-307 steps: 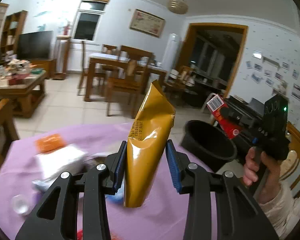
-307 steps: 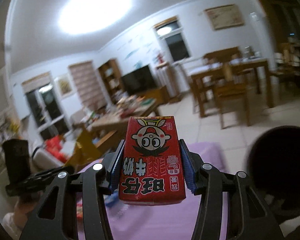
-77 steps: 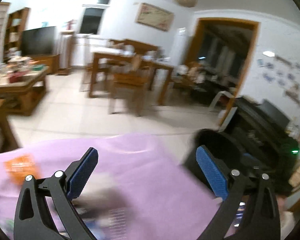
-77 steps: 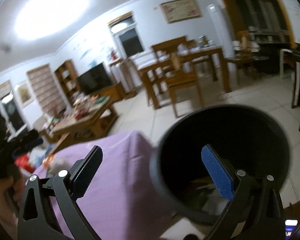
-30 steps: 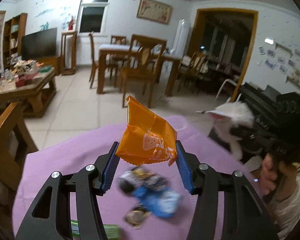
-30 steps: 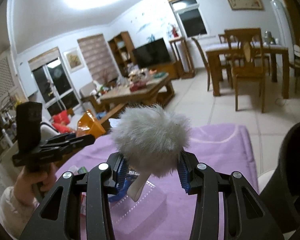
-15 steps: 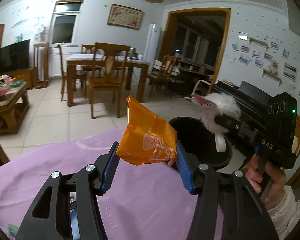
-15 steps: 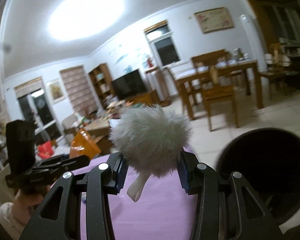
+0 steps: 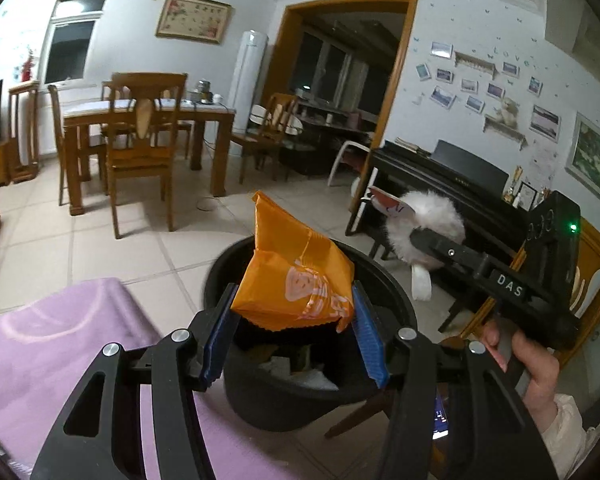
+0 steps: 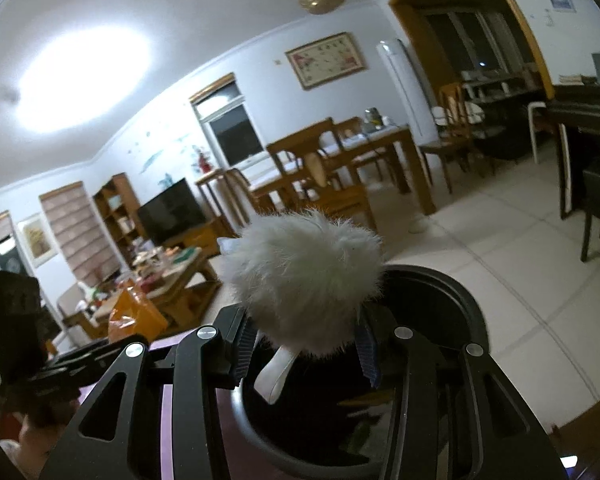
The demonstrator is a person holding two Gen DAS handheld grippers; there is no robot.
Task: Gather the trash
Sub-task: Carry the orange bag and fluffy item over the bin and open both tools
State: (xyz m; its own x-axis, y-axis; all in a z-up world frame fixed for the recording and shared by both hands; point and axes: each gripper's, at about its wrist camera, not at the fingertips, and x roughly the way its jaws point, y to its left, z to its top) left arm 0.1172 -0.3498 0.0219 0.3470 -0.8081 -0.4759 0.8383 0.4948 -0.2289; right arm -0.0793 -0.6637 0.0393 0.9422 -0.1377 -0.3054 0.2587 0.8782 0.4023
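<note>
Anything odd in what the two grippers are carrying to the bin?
One thing: the right gripper holds a white fluffy pom-pom, which looks more like a toy than trash. The left gripper holds an ordinary orange snack wrapper above the black bin.

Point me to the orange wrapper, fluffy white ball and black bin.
orange wrapper (image 9: 296, 280), left wrist view, printed front face.
fluffy white ball (image 10: 306, 280), right wrist view, middle of fur.
black bin (image 9: 284, 404), left wrist view, near outer wall.

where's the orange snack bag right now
In the left wrist view the orange snack bag sits centre frame, clamped in the left gripper directly above the open black bin, beside the purple-covered table.
</note>
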